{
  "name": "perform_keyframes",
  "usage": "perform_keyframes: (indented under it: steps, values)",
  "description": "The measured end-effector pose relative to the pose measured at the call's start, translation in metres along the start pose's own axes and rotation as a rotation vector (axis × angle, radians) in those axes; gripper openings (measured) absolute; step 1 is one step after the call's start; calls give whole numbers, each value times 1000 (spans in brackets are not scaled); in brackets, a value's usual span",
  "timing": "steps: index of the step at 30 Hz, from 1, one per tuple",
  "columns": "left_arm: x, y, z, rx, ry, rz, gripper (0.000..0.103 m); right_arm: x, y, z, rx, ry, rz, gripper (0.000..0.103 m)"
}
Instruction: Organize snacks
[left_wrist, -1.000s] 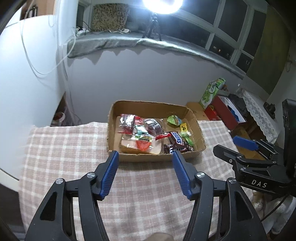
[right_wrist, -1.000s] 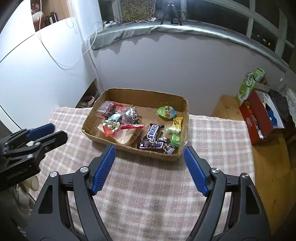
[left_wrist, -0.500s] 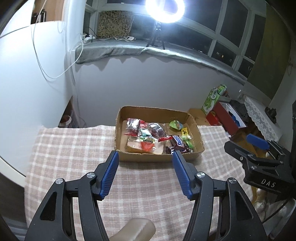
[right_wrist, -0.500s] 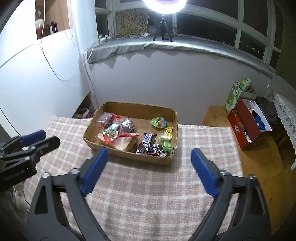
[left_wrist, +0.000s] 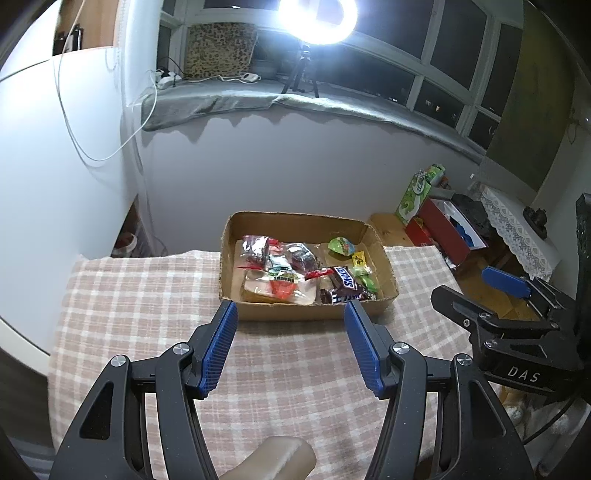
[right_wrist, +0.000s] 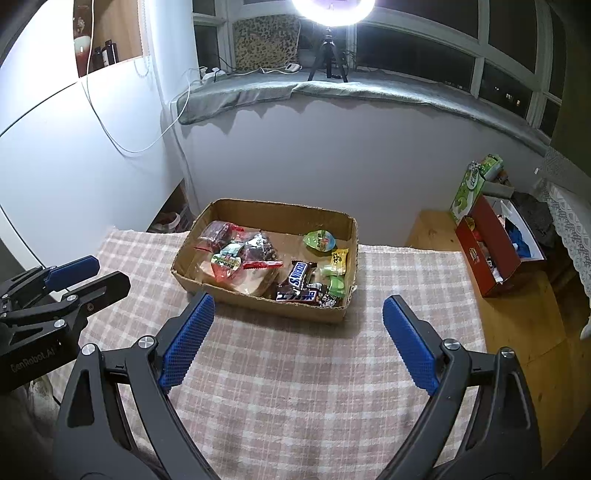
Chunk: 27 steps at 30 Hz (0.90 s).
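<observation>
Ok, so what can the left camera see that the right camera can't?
Only the left wrist view shows the right gripper from the side, open and empty. Only the right wrist view shows the left gripper from the side, also open. Both show the cardboard box of snacks, the Snickers bar in it, the checked tablecloth and the ring light.

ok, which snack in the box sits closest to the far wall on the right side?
The round green packet. It lies alone near the back of the cardboard box, behind the yellow packet and the Snickers bar.
</observation>
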<state>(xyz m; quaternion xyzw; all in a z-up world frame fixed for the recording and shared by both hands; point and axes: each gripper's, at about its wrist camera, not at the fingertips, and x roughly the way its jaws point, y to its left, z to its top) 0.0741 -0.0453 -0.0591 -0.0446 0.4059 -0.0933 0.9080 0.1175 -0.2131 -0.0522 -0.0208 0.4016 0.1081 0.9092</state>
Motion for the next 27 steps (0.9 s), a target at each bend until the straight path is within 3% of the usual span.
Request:
perform_keyframes:
  steps: [27]
  values:
    - [-8,-7,-4,10,-25,2,60,1,2,-10,2,13,4,95]
